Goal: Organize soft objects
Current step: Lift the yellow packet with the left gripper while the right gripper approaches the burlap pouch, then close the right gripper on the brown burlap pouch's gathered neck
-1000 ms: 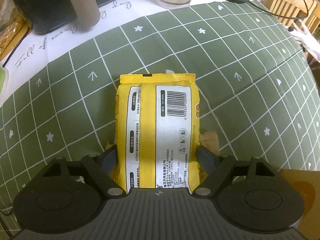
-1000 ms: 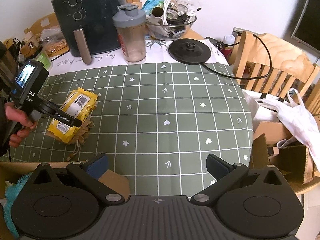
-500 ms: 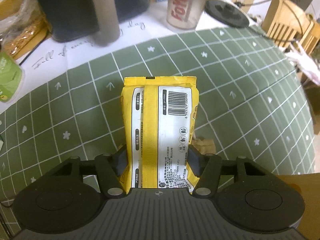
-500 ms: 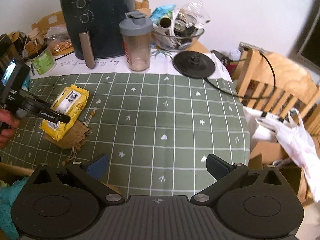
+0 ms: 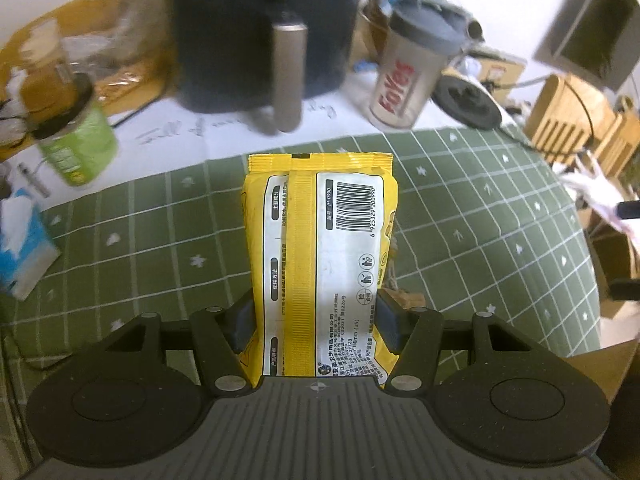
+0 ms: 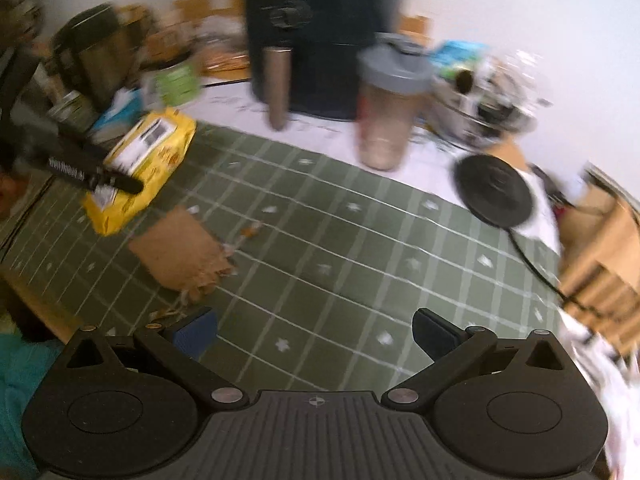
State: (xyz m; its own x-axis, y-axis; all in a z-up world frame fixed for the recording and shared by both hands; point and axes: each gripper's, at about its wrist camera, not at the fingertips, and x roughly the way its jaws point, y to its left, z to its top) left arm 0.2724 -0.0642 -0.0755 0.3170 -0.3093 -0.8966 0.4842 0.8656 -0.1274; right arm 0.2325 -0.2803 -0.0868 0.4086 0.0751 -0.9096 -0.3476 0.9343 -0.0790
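left wrist view: the left gripper (image 5: 316,320) pinches the yellow wipes pack (image 5: 320,256) near its lower end, its pads pressing both long sides so the film bows inward; the jaws have just been closing onto it. the pack looks lifted clear of the green checked tablecloth (image 5: 480,216), its sealed top edge pointing toward the black air fryer (image 5: 272,32). most of the pack hangs out beyond the pads (soft film, loose contents), so it could sag, pivot or slide out if the hand swings fast. the shaker bottle (image 5: 412,76) and the green can (image 5: 78,148) stand near the far edge, and a wide sweep could clip either.

right wrist view: the right gripper (image 6: 316,332) is spread wide with nothing between its jaws, low over the cloth. this frame is blurred, so fine contact cannot be judged. the pack (image 6: 140,168) shows at the left, raised in the other gripper's fingers. just below it the brown drawstring pouch (image 6: 184,252) lies on the cloth, its cord trailing toward the right gripper's left finger. that cord could snag on a finger and drag the pouch off the near table edge. the two grippers also work close together, so a crossing path risks a knock that loosens the pack.
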